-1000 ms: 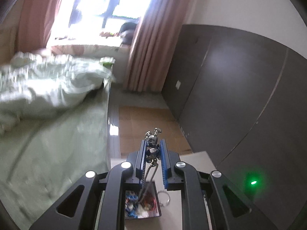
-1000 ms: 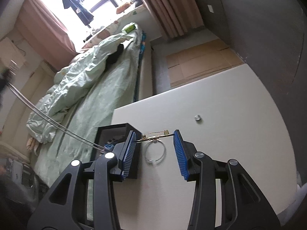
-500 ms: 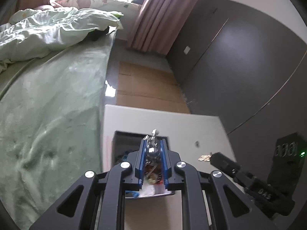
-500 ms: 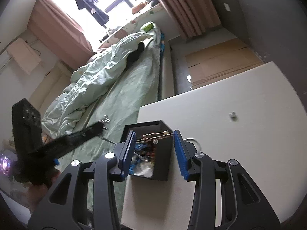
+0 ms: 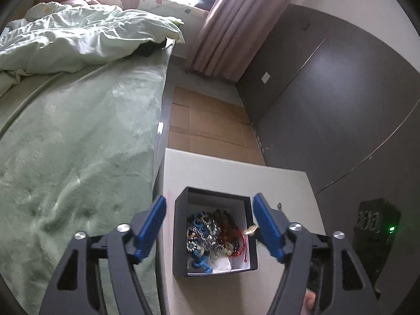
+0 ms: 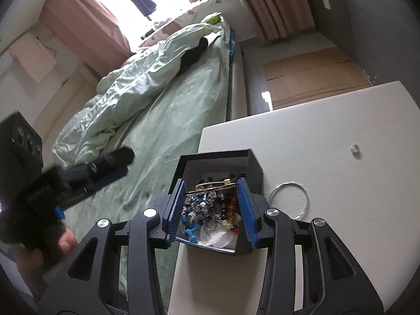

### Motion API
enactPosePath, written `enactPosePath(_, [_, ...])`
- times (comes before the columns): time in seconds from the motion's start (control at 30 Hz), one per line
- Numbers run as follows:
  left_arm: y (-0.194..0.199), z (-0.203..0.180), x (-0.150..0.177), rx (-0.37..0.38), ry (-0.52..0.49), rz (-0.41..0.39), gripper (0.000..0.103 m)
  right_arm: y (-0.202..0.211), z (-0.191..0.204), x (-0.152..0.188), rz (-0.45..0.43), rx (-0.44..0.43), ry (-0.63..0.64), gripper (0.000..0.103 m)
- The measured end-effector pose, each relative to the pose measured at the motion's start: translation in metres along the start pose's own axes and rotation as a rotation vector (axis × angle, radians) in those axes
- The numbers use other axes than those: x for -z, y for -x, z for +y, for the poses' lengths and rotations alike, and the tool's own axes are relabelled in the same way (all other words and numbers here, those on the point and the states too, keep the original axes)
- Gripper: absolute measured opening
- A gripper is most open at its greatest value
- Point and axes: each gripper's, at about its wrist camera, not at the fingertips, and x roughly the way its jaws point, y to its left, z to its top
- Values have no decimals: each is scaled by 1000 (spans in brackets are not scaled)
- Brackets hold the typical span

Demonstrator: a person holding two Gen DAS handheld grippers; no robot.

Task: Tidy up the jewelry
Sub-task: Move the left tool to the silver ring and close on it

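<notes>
A black jewelry box [image 5: 181, 236] [image 6: 252, 165] stands on the white table, holding a tangle of beads, chains and blue pieces [image 5: 210, 233] [image 6: 207, 210]. My left gripper [image 5: 210, 225] is open and empty, its blue fingers spread either side of the box from above. My right gripper [image 6: 212, 186] is shut on a thin gold bangle [image 6: 210, 185] held across its fingertips just above the open box. The bangle's end [image 5: 250, 230] shows at the box's right rim in the left wrist view.
A silver hoop [image 6: 290, 199] lies on the white table [image 6: 341, 236] right of the box, and a small silver ring [image 6: 355, 149] [image 5: 279, 205] lies farther back. A bed with green covers [image 5: 65, 144] borders the table's left edge. A dark wall [image 5: 341, 105] stands on the right.
My left gripper opened and let its silver chain piece fall into the box. My right gripper carried the gold bangle left, from over the table to above the box.
</notes>
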Motion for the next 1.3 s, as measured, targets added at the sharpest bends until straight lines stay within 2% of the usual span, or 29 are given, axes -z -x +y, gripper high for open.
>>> enactPosePath(0.07, [2, 0, -1, 5, 2, -6, 75, -4, 0, -1, 24, -4, -1, 65])
enactPosePath(0.1, [3, 0, -2, 7, 3, -7, 75, -2, -2, -2, 14, -2, -12, 80])
enactPosePath(0.13, [2, 1, -2, 8, 4, -5, 75, 2, -4, -2, -10, -6, -20, 85])
enactPosePath(0.27, [3, -4, -1, 17, 6, 1, 75, 12, -14, -4, -30, 2, -41, 86])
enactPosePath(0.6, [-12, -49, 16, 51, -78, 29, 72, 58, -65, -5, -69, 117, -124, 86])
enactPosePath(0.73, [-26, -76, 29, 63, -130, 68, 62, 69, -82, -1, -61, 149, -151, 86])
enactPosePath(0.87, [-46, -102, 45, 63, -184, 115, 46, 83, -98, 3, -60, 172, -180, 86])
enactPosePath(1.07, [-86, -130, 70, 21, -258, 194, 29, 109, -130, 8, -73, 198, -258, 86])
enactPosePath(1.3, [-127, -149, 90, -59, -331, 235, 23, 137, -155, 14, -93, 203, -300, 86])
